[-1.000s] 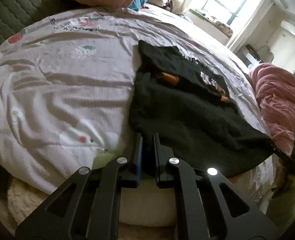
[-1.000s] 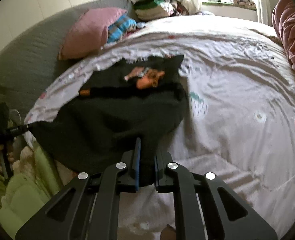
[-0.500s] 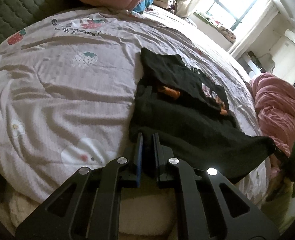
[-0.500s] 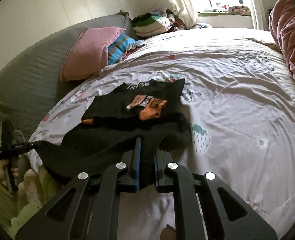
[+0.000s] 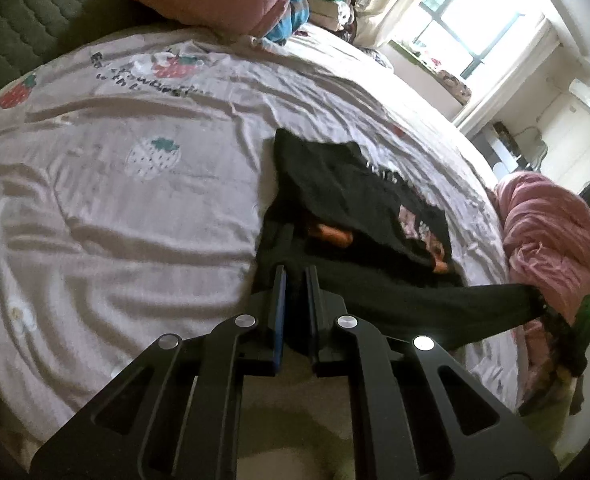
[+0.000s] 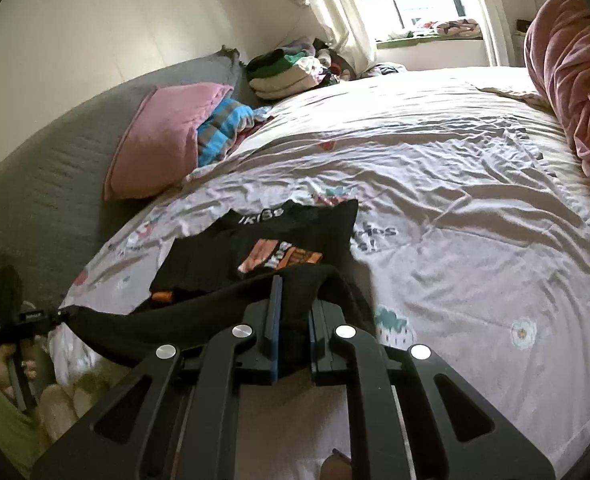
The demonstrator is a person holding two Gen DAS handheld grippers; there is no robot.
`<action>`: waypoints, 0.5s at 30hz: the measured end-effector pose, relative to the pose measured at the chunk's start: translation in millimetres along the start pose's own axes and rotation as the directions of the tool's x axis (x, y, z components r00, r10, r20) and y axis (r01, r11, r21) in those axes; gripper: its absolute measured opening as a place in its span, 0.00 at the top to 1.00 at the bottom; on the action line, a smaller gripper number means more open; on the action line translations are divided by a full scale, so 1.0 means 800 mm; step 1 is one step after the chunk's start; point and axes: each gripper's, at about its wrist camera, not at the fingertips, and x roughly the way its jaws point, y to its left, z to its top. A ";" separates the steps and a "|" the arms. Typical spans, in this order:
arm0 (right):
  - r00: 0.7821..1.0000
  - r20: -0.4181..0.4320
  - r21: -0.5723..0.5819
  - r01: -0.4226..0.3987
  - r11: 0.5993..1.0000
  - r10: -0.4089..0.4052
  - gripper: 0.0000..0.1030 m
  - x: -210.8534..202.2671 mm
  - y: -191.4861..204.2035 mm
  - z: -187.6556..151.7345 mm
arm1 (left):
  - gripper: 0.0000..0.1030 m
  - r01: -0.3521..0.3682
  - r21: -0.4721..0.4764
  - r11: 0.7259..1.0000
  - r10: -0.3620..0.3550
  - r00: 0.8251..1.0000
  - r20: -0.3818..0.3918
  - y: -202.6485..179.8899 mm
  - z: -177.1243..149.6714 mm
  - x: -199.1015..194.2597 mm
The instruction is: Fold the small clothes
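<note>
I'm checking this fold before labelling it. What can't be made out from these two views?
- Left wrist view: the black shirt print is half covered by its own fold.
- Right wrist view: the shirt's held hem is hidden behind the right gripper fingers.
- Left wrist view: the left gripper likewise hides its pinch point.
- Both views: the bed near edge is cut off.

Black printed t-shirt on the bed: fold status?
Not finished. The black printed t-shirt lies on the strawberry-print bedsheet, upper part flat, orange print up. In hand: left gripper and right gripper are each shut on a corner of its near hem, held taut and raised between them. Left: carry the hem over the print, lay it down, release, finish folding.
</note>
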 end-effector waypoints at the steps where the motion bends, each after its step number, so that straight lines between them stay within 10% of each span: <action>1: 1.000 0.004 0.004 0.003 1.000 -0.003 0.91 0.003 -0.001 0.005 | 0.97 -0.001 -0.002 1.000 0.001 1.000 0.006 -0.001 0.005 0.001; 15: 0.999 0.018 0.010 0.042 0.999 -0.042 0.91 0.040 0.000 0.054 | 0.97 -0.030 0.038 0.999 0.026 0.996 0.091 -0.031 0.069 0.014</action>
